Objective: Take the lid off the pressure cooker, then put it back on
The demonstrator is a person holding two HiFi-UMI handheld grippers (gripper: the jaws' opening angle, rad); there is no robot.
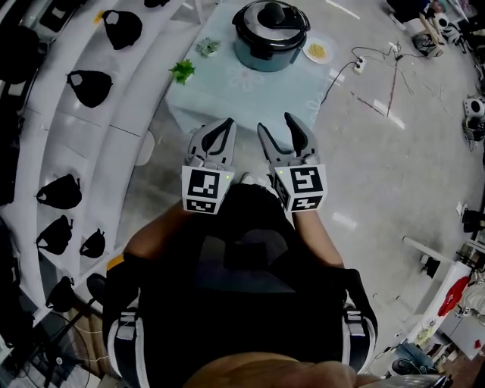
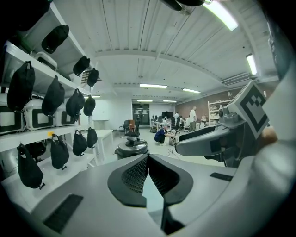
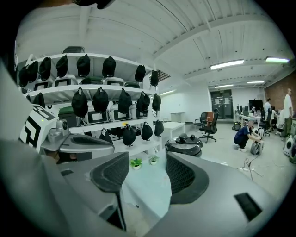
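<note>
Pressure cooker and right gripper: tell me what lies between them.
Only bare pale-blue tablecloth lies between the right gripper and the pressure cooker, as the head view shows; the two small plants stand off to the left.

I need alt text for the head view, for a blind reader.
Seen from above, a person holds the left gripper shut and the right gripper open, before a table bearing a cooker, lid on.

Lots of grey, black and pale blue
pressure cooker (image 1: 261, 57) is blue-grey with a black lid (image 1: 270, 17), worktop (image 1: 220, 95) pale blue, left tool (image 1: 218, 127) and right tool (image 1: 276, 125) grey with black-and-white square-patterned cubes (image 1: 206, 189), black bags (image 1: 89, 87) on white shelves (image 1: 68, 129), green plant (image 1: 182, 71).
</note>
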